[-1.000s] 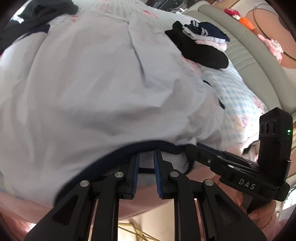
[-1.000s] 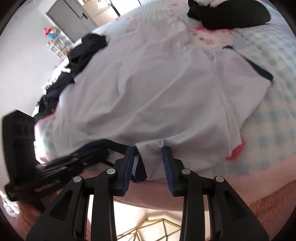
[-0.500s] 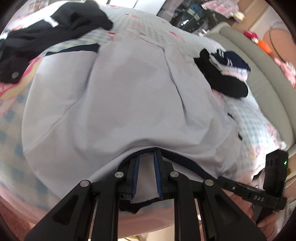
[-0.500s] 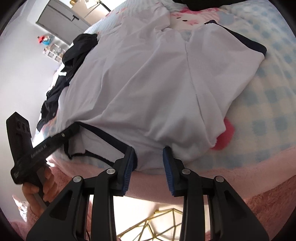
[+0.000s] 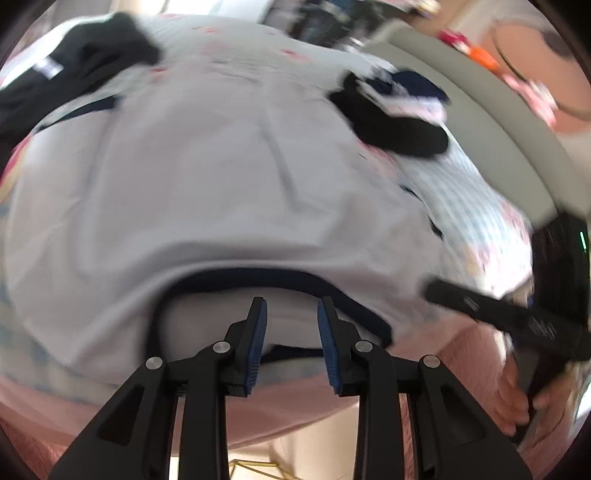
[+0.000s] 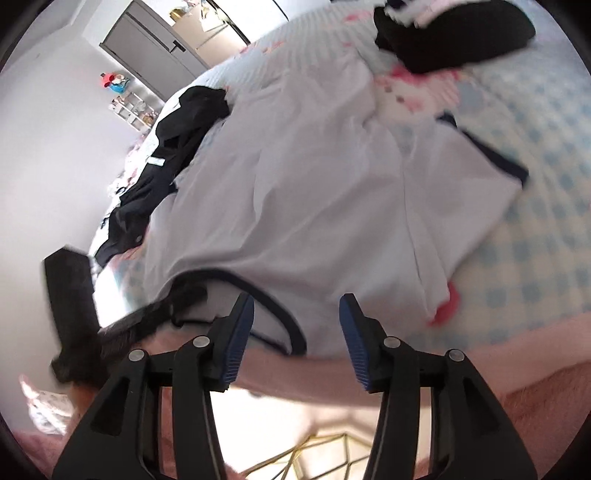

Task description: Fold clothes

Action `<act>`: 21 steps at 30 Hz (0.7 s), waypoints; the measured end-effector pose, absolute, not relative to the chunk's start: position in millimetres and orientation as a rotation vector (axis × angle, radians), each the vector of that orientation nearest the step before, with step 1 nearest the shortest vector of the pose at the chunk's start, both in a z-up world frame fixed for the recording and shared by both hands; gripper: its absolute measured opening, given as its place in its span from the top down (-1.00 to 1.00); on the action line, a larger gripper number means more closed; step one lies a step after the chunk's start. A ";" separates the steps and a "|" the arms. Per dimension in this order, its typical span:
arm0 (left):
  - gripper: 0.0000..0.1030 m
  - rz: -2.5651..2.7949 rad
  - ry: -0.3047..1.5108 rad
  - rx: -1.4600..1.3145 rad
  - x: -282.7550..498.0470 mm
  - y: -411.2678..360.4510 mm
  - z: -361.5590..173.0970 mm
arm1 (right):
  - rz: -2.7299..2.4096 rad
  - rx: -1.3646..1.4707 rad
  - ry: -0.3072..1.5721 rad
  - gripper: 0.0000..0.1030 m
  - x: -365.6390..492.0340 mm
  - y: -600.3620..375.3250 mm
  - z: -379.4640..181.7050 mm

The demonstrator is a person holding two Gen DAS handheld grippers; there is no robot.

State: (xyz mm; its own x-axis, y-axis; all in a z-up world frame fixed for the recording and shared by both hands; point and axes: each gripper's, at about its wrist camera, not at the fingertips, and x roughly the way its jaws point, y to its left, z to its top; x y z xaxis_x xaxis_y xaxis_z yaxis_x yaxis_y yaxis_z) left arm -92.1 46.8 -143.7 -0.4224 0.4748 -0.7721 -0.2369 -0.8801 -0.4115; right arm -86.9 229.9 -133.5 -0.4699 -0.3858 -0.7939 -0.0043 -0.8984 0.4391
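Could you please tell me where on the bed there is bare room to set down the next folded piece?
The checked sheet right of the white shirt is bare up to the pink blanket. The black pile crowds the far right; the dark garment fills the left edge. The shirt takes the middle.

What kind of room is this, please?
Most likely a bedroom: a white shirt lies spread on a bed with a blue checked bedsheet, a padded headboard runs along one side, and a grey wardrobe stands behind.
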 end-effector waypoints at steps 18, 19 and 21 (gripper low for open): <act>0.18 2.204 -0.293 -1.502 -78.2 32.7 -167.4 | -2.555 1.548 -0.652 0.06 -85.8 247.1 -156.9; 0.18 2.210 -0.300 -1.489 -77.9 33.5 -166.9 | -2.554 1.541 -0.640 0.06 -83.0 245.2 -154.9; 0.18 2.225 -0.283 -1.473 -78.6 38.6 -166.0 | -2.563 1.541 -0.597 0.06 -77.5 238.7 -153.2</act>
